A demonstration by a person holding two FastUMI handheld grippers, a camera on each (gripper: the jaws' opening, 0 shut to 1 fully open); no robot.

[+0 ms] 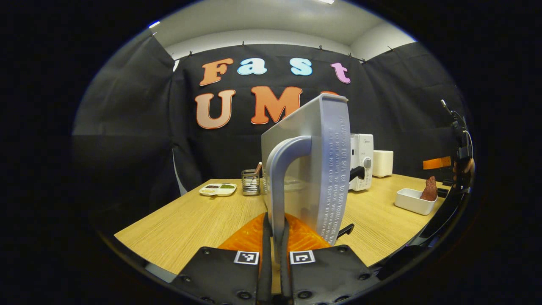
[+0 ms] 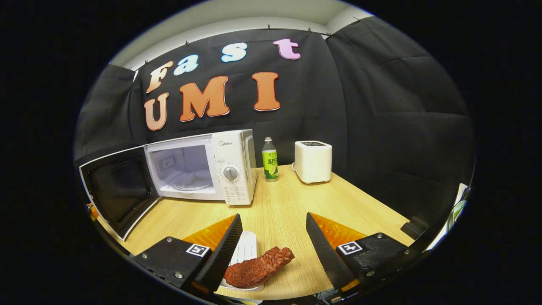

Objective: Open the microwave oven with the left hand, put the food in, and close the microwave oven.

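Right gripper view has the right gripper (image 2: 271,250) spread wide over the meat (image 2: 258,267) in its tray (image 2: 245,250), near the microwave (image 2: 203,167), whose door (image 2: 120,190) the left gripper (image 1: 274,254) pinches by the handle (image 1: 279,186): hold it wide, grip low.

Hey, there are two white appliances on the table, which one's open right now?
The microwave, on the left, with its door swung wide and the cavity showing. The smaller white toaster to its right has no door open.

On the table (image 2: 296,207), the bottle (image 2: 269,159) stands between the microwave (image 2: 230,165) and the toaster (image 2: 313,162).
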